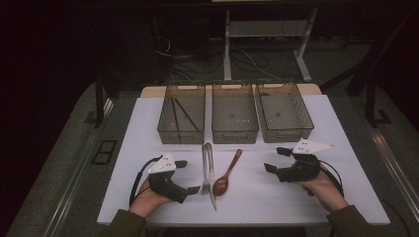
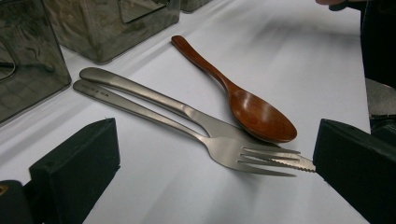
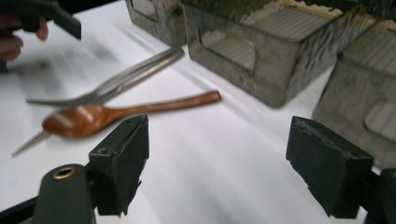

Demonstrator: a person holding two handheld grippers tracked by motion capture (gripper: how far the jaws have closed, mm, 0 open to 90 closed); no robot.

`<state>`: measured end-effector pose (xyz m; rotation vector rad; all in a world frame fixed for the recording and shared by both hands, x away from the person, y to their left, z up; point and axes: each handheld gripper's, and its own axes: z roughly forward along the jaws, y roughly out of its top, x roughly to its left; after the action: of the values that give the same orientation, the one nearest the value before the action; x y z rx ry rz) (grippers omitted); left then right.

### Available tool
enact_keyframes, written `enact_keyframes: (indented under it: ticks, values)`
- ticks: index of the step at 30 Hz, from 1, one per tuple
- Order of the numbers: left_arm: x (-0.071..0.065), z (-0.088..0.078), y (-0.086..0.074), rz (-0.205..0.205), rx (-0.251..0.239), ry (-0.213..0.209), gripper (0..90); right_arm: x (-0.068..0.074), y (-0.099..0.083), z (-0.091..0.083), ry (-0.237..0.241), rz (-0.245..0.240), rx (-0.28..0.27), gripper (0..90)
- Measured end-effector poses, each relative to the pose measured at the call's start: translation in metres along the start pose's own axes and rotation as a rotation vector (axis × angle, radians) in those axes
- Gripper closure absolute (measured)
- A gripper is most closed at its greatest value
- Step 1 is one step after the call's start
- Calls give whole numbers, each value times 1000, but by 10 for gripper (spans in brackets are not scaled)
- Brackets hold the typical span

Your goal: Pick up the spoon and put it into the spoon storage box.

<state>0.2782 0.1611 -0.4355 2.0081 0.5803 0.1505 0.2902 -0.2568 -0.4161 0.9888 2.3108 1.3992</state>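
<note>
Both tools [image 1: 188, 176] [image 1: 274, 159] open, flanking spoon [image 1: 226, 176].

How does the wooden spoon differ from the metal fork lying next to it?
The wooden spoon is reddish-brown; the fork is silvery metal. The spoon ends in a rounded bowl, the fork in tines. The spoon lies alone, while the fork overlaps a knife. Both rest flat on the white table.

Reddish-brown wooden spoon [image 1: 226, 175], silver fork [image 1: 205, 169] and knife [image 1: 211, 173], white tabletop [image 1: 257, 192], smoky-grey mesh-patterned bins [image 1: 235, 117]
</note>
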Motion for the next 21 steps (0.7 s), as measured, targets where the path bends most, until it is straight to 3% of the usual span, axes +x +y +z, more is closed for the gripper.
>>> enact_keyframes:
  ticks: [5,13,21]
  values:
    - [1,0,3,7,1,10,0,2,-17,-10,-9,-4,14,192]
    - [3,-2,9,-16,-30,33,33,3,-36,-26,-34,-1,5,182]
    - [7,3,23,-9,-38,59,242,0,-44,-32,-58,15,6,175]
